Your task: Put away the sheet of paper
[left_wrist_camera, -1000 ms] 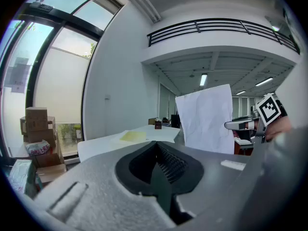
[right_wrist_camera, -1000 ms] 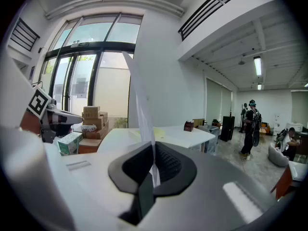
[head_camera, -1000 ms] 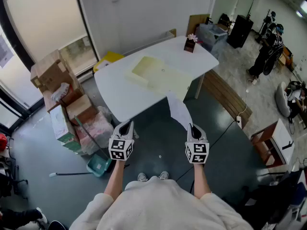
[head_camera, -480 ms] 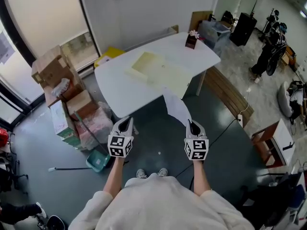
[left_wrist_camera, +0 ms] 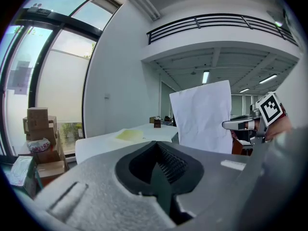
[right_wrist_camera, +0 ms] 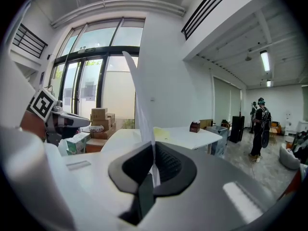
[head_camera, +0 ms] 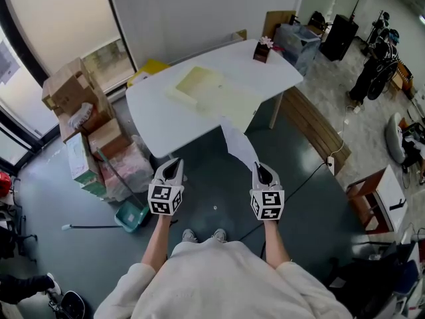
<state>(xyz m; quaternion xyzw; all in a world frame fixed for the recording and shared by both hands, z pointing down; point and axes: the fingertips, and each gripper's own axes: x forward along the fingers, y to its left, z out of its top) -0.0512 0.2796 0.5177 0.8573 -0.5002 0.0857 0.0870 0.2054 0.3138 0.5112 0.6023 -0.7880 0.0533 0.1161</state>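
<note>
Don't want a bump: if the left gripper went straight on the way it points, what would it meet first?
Likely the near edge of the white table; nothing shows in between, though how high the left gripper sits is unclear.

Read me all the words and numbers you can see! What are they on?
None can be read.
Paper: blank on the side shown.
Cubes on the left gripper and right gripper: square patterns, no letters.
Boxes: print too small to read.
</note>
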